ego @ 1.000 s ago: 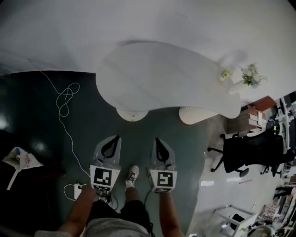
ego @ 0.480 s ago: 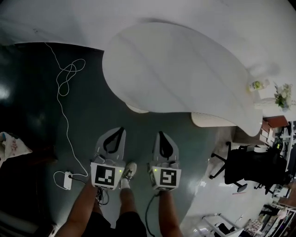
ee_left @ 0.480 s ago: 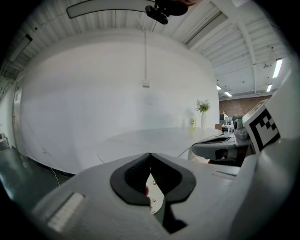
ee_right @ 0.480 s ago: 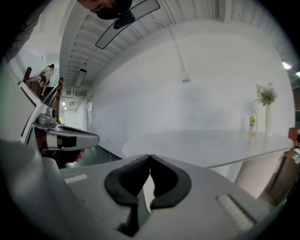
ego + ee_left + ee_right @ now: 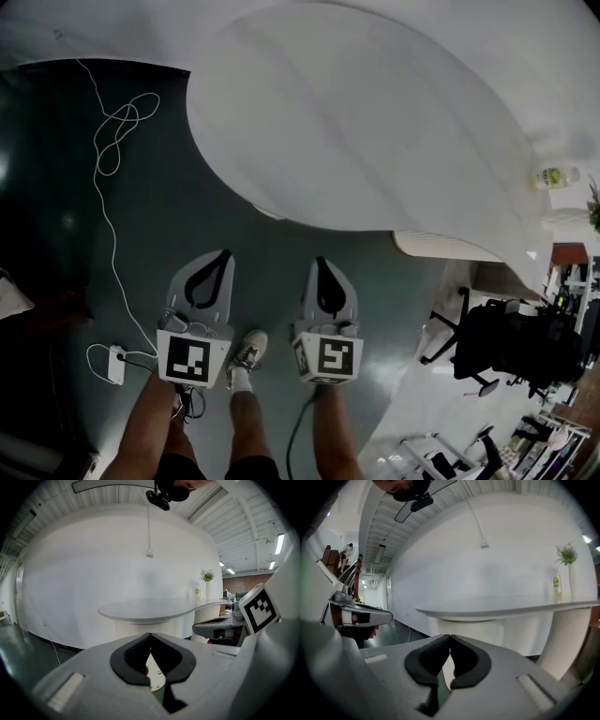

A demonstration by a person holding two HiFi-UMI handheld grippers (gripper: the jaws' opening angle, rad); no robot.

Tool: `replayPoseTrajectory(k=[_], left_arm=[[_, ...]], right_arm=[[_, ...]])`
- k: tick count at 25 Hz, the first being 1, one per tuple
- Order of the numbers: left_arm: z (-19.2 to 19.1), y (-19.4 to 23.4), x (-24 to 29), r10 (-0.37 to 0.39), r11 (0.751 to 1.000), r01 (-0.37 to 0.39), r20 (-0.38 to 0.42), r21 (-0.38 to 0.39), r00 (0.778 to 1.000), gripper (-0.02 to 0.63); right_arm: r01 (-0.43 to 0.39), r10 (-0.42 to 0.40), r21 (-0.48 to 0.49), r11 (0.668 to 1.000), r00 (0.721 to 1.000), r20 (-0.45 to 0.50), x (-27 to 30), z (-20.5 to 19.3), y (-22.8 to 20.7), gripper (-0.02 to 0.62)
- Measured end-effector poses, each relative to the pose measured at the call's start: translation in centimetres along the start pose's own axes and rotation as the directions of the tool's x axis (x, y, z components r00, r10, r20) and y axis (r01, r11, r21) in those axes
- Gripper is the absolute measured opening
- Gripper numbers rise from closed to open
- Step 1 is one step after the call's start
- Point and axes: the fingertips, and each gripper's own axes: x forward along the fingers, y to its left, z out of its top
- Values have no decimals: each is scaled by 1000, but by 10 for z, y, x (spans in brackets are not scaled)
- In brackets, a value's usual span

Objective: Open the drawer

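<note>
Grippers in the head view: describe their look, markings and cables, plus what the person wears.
Left gripper and right gripper match: pale grey tapered shells, black pads lining a teardrop hollow. Each carries a white cube with black square markers. A dark cable trails from the right one. No sleeves show; the person wears a white sneaker.

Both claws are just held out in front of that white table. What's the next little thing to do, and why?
Probably step nearer the white table and look for the drawer: none shows in any view. The left gripper and right gripper are both shut on nothing, held over the floor short of the table's edge, so there is nothing yet to reach for.
</note>
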Motion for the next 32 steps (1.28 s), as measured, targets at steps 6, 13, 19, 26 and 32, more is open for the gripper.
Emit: replayPoseTrajectory(k=[6,13,19,26,32], left_arm=[[-59,-4,20,-34,999,34,-4,14,999,9],[-107,3,32,-25,1000,25,-22,16,999,9],[-108,17,38,6,1000,-6,24,14,1000,9],[-110,19,33,-1,1000,1,24,22,1000,9],[-111,18,30,3,1000,-3,13,19,1000,9]], right_arm=[[13,-13,-29,999,1000,-11,35,-59,-7,5],[40,-42,-77,996,999,-25,60,-103,-10,5],[44,-46,-108,993,999,-16,74,-101,-5,5],[77,-80,-100,992,996,-34,97,-99,-8,64],[59,-62,-57,997,996,-59,116,-96,-7,202]])
